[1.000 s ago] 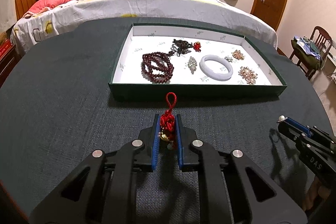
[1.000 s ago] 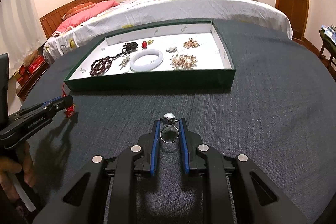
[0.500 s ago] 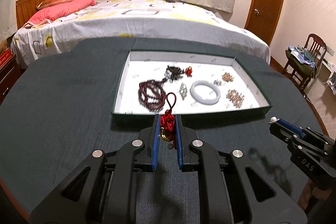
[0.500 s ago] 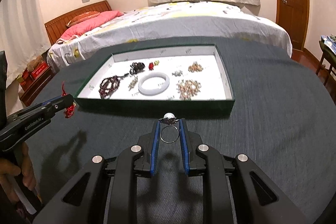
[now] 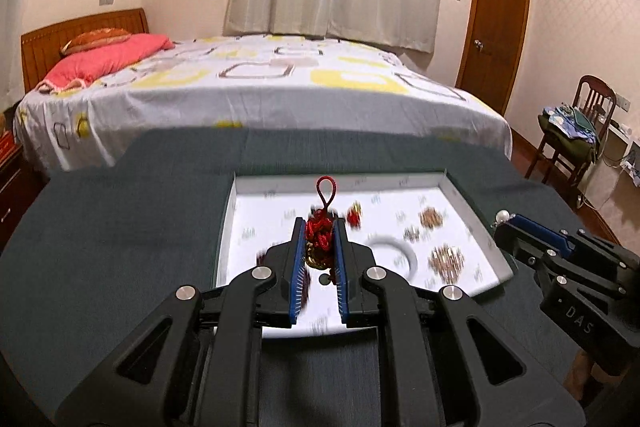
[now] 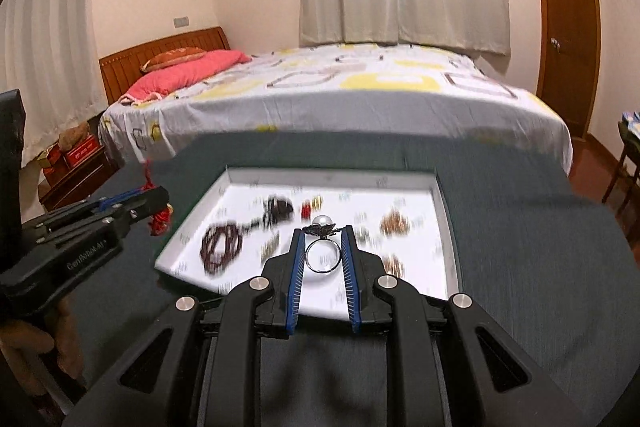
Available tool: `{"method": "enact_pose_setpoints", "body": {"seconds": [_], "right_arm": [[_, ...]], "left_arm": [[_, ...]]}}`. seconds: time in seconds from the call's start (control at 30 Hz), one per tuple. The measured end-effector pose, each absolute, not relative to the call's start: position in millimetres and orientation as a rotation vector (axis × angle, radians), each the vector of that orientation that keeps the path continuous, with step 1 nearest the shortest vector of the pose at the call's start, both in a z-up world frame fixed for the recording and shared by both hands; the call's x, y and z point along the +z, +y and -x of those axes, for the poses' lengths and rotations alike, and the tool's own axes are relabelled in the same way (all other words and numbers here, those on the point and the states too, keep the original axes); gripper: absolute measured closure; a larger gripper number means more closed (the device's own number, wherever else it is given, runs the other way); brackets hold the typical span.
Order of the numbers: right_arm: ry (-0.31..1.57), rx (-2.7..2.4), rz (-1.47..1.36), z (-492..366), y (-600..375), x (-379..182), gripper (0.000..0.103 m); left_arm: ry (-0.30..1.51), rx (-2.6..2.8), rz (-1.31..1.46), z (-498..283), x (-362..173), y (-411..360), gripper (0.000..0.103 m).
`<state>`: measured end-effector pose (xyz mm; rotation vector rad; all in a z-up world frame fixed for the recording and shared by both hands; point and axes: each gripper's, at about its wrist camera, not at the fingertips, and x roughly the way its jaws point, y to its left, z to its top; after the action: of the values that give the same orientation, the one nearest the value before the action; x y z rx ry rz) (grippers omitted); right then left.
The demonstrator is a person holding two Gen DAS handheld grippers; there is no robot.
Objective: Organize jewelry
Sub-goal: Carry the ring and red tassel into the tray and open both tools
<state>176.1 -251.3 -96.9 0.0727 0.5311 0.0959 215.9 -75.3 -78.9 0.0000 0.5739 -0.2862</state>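
Note:
My left gripper (image 5: 318, 227) is shut on a red knotted charm (image 5: 319, 233) with a loop and a gold piece, held above the near left part of the white-lined tray (image 5: 456, 189). My right gripper (image 6: 321, 233) is shut on a silver pearl ring (image 6: 322, 251), held above the tray's (image 6: 440, 195) near middle. The tray holds a dark red bead necklace (image 6: 222, 247), a white bangle (image 5: 394, 251), a small red piece (image 6: 306, 207) and several beaded clusters (image 5: 446, 261). The right gripper also shows in the left wrist view (image 5: 506, 223), the left gripper in the right wrist view (image 6: 154, 201).
The tray lies on a dark green table (image 5: 120, 227). A bed (image 5: 260, 87) stands behind the table. A wooden door (image 5: 498, 15) and a chair (image 5: 576, 131) with clothes are at the right. The contents of the tray are blurred.
Both grippers have risen and moved forward over the tray, each still holding its piece. The tray now lies under the fingertips instead of ahead of them.

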Motion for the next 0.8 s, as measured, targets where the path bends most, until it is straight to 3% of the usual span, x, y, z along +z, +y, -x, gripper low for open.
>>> {"method": "enact_pose_setpoints", "body": {"seconds": [0.33, 0.8], "right_arm": [[0.525, 0.085, -0.069, -258.2, -247.6, -99.0, 0.084], [0.758, 0.072, -0.094, -334.5, -252.1, -155.8, 0.084]], "left_arm": [[0.559, -0.258, -0.027, -295.2, -80.9, -88.6, 0.089], [0.835, -0.218, -0.025, -382.3, -155.7, -95.6, 0.089]]}}
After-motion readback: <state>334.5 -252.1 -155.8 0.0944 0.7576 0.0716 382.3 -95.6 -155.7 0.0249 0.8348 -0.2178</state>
